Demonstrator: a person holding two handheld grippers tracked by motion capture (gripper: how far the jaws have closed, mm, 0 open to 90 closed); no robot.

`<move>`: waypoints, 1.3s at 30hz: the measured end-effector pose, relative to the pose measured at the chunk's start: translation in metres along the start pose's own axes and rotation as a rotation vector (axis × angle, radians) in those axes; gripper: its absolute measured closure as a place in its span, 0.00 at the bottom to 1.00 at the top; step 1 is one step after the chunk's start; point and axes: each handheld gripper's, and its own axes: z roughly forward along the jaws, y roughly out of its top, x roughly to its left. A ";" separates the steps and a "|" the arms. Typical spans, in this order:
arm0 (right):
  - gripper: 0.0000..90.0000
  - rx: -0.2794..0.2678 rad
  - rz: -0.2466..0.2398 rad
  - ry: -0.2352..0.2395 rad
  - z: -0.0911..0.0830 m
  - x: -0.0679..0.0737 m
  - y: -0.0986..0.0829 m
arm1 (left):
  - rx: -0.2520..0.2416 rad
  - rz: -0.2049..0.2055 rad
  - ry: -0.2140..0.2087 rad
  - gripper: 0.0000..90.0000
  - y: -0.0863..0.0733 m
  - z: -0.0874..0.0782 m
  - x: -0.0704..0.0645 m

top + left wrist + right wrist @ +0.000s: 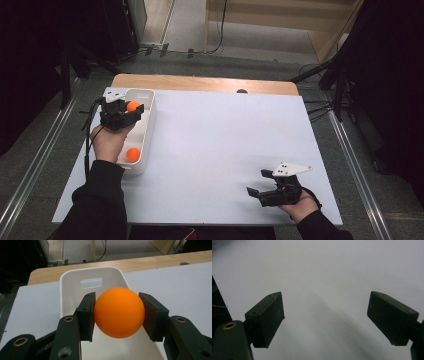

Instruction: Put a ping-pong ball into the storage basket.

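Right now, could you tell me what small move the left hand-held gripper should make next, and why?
Probably open the left hand-held gripper to drop the orange ball: it is clamped above the white bin, where another ball already lies.

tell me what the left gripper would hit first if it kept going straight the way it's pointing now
Probably the far end wall of the white bin, the one with the handle slot. The left gripper, its jaws shut on the orange ball, points along the bin toward that wall. Depth is unclear, so it might pass just over the rim.
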 end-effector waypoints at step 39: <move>0.14 0.000 -0.001 -0.001 0.000 0.000 0.000 | 0.049 -0.063 -0.024 0.44 -0.002 0.006 0.002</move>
